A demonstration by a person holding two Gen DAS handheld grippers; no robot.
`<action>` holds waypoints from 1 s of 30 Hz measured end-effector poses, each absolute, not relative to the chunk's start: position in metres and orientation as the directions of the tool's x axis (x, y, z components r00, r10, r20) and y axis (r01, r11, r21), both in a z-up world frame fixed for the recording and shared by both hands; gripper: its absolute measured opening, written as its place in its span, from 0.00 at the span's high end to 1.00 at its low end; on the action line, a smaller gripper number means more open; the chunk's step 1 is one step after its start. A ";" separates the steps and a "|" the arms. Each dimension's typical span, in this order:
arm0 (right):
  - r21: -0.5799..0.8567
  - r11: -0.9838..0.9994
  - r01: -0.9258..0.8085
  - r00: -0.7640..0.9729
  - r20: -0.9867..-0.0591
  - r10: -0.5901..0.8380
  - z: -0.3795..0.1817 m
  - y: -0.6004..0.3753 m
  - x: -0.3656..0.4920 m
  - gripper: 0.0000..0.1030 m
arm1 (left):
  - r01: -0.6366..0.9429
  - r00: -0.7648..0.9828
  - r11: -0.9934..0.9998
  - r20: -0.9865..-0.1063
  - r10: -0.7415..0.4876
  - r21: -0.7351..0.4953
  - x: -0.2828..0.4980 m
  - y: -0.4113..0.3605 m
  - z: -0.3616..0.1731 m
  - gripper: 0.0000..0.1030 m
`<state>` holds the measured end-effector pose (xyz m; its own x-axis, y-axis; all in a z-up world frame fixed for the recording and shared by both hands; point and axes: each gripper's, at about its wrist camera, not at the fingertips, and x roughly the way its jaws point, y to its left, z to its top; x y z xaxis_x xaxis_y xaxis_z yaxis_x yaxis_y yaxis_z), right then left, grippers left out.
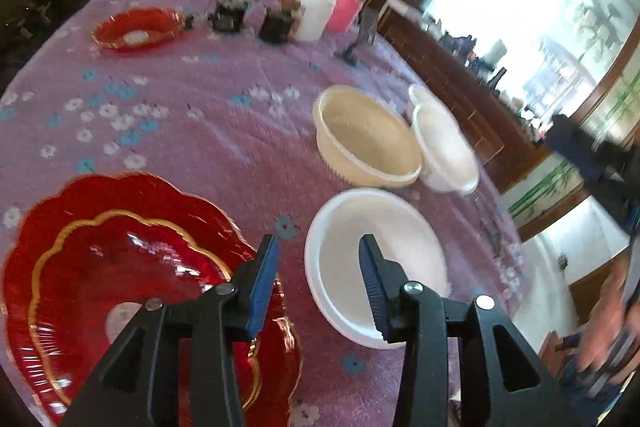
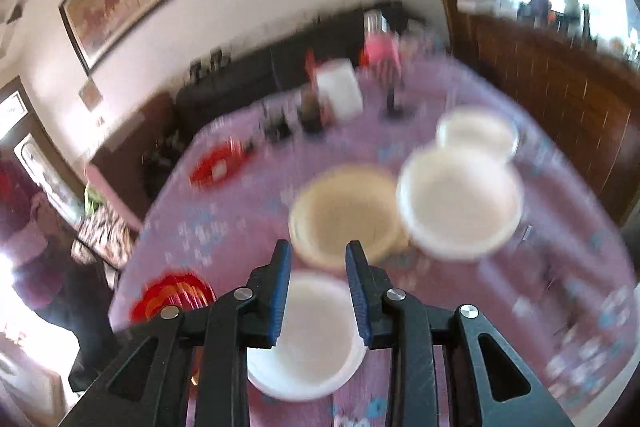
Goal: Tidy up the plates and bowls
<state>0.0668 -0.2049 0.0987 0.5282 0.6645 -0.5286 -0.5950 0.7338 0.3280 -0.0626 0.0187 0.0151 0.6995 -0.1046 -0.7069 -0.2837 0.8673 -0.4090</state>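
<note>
From the left wrist view, the left claw (image 1: 318,267) hangs released with nothing between its blue pads, just above the surface (image 1: 208,147) in its purple flowered cloth. Below its left finger lies the red plate (image 1: 120,267), scalloped and gold-rimmed, seemingly one nested on another; it looks like glass, so I'd judge it stiff, slick and breakable, best pinched at the rim. A pale label sits at its centre, too blurred to read. Under the right finger is a white bowl (image 1: 376,263), probably light plastic, thin-walled, easy to take by the lip. Beyond stand a cream bowl (image 1: 366,139) and two more white bowls (image 1: 444,147), touching.

The right wrist view is badly smeared. The right claw (image 2: 316,287) is also released and empty, over the same white bowl (image 2: 312,339). No writing is legible anywhere.
</note>
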 end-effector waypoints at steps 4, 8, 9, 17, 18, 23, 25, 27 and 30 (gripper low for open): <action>0.327 0.695 -0.641 0.565 -0.412 0.715 0.168 -0.207 0.038 0.70 | -0.276 0.773 0.862 -0.631 -0.063 -0.425 -0.102 0.041 0.052 0.61; 0.348 0.597 -0.723 0.501 -0.329 0.800 0.232 -0.200 -0.004 0.70 | -0.279 0.837 0.861 -0.547 0.001 -0.425 -0.152 0.072 0.098 0.61; 0.352 0.576 -0.738 0.484 -0.320 0.814 0.243 -0.197 -0.011 0.70 | -0.278 0.848 0.860 -0.531 0.010 -0.428 -0.162 0.079 0.108 0.61; 0.276 0.458 -0.845 0.408 -0.222 0.886 0.345 -0.168 -0.092 0.69 | -0.341 0.887 0.856 -0.434 0.157 -0.389 -0.266 0.146 0.203 0.59; 0.266 0.450 -0.852 0.405 -0.208 0.890 0.351 -0.168 -0.100 0.67 | -0.340 0.887 0.859 -0.434 0.158 -0.382 -0.272 0.148 0.209 0.59; 0.242 0.447 -0.861 0.384 -0.266 0.884 0.322 -0.158 -0.110 0.62 | -0.320 0.878 0.875 -0.461 0.129 -0.363 -0.282 0.149 0.210 0.58; 0.225 0.471 -0.853 0.391 -0.322 0.862 0.293 -0.154 -0.103 0.62 | -0.297 0.872 0.884 -0.479 0.099 -0.360 -0.274 0.139 0.198 0.58; 0.196 0.506 -0.840 0.407 -0.389 0.827 0.258 -0.152 -0.094 0.62 | -0.260 0.862 0.892 -0.506 0.041 -0.370 -0.257 0.123 0.180 0.58; 0.199 0.532 -0.823 0.385 -0.493 0.780 0.197 -0.156 -0.073 0.62 | -0.221 0.838 0.911 -0.545 -0.005 -0.348 -0.230 0.094 0.157 0.58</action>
